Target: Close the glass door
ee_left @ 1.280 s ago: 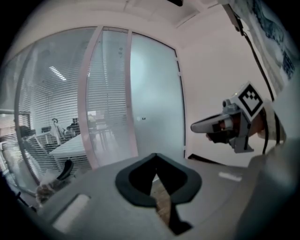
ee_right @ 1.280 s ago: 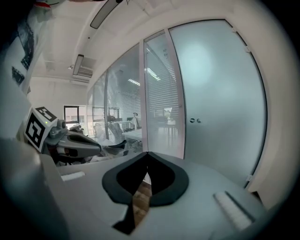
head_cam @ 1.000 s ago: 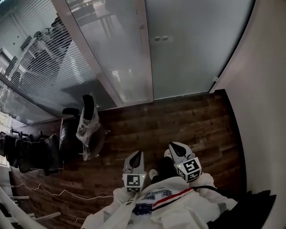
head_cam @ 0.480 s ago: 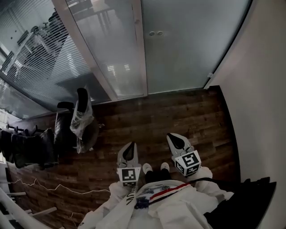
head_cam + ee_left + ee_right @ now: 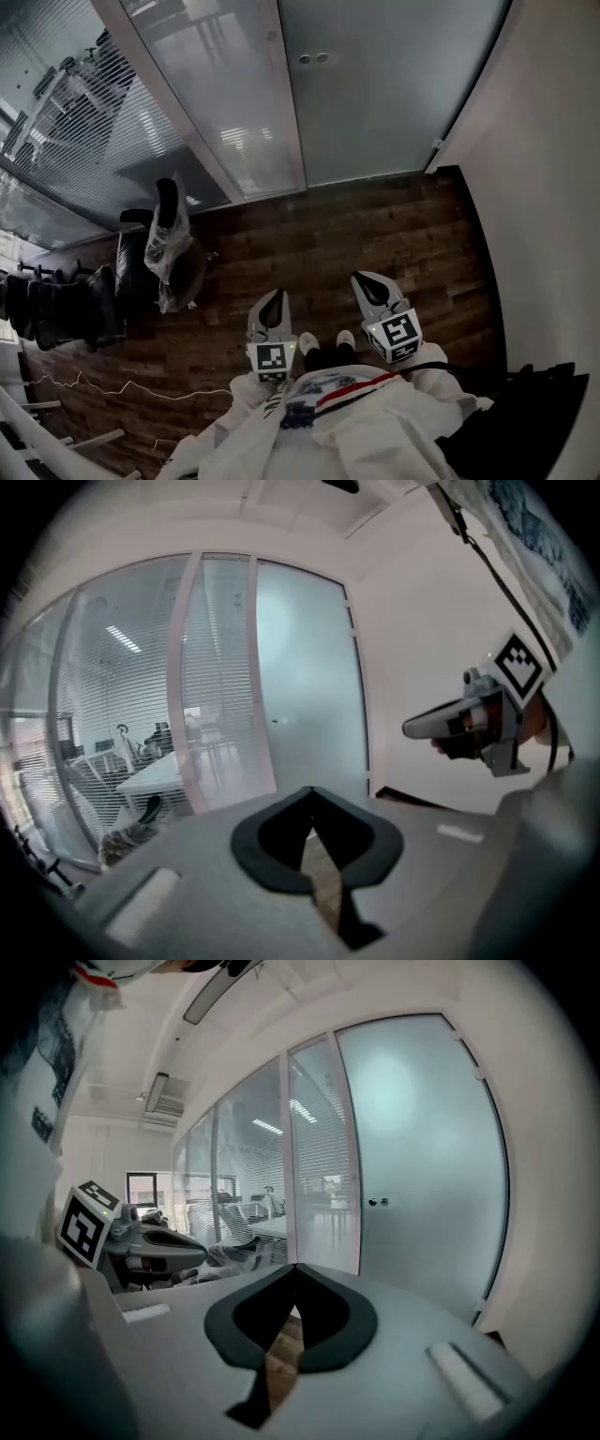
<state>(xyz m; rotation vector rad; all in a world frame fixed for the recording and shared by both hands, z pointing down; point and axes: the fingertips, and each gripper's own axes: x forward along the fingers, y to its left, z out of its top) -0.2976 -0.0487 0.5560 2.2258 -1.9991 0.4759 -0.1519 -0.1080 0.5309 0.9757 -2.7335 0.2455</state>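
The frosted glass door point(image 5: 375, 94) fills the top of the head view, with two small round knobs point(image 5: 311, 58) near its left edge. It looks flush with the glass panel point(image 5: 225, 103) beside it. My left gripper point(image 5: 275, 300) and right gripper point(image 5: 366, 279) hover side by side over the wooden floor, well short of the door and pointing toward it. Both are shut with nothing between the jaws. In the left gripper view the jaws point(image 5: 312, 791) meet at their tips. The right gripper view shows the same for its jaws point(image 5: 296, 1267), with the door point(image 5: 422, 1166) ahead.
A white wall point(image 5: 553, 187) runs along the right. A chair wrapped in plastic point(image 5: 169, 244) and a row of dark chairs point(image 5: 56, 314) stand at the left. A thin cable point(image 5: 94, 389) lies on the wooden floor point(image 5: 375, 225). Slatted blinds show behind the left glass.
Both grippers have shifted a little up the picture toward the door and stayed shut. The head view has drifted, so the door's foot sits higher in the picture.
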